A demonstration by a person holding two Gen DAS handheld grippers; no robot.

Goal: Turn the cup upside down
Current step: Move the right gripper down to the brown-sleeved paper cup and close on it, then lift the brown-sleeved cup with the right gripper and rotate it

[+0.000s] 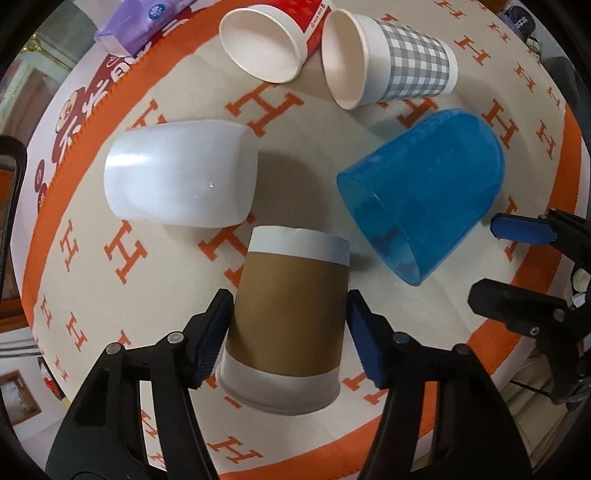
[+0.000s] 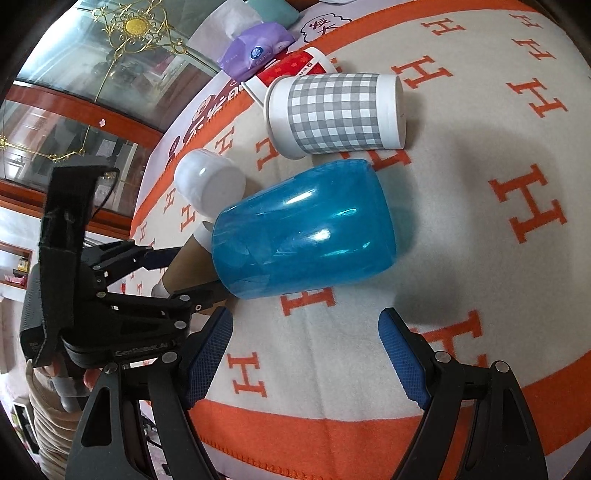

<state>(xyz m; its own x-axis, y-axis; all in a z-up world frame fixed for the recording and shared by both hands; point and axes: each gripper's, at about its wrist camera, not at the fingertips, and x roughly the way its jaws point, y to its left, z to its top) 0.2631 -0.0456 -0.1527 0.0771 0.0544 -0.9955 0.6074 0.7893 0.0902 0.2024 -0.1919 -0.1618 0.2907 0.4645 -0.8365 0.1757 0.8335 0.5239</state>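
Note:
A brown paper cup (image 1: 288, 317) with white bands lies on its side on the blanket, its mouth toward the camera. My left gripper (image 1: 288, 339) straddles it, a blue pad close on each side; contact is unclear. It also shows in the right wrist view (image 2: 192, 266), mostly hidden behind the blue cup. My right gripper (image 2: 304, 354) is open and empty, just short of a translucent blue cup (image 2: 306, 229) lying on its side. The right gripper also shows in the left wrist view (image 1: 509, 258) beside the blue cup (image 1: 424, 184).
A white plastic cup (image 1: 181, 173), a grey-checked paper cup (image 1: 388, 59) and a red paper cup (image 1: 269, 37) lie on their sides farther back. A purple tissue pack (image 1: 144, 18) lies at the far left. The blanket's orange border (image 2: 332, 417) marks the near edge.

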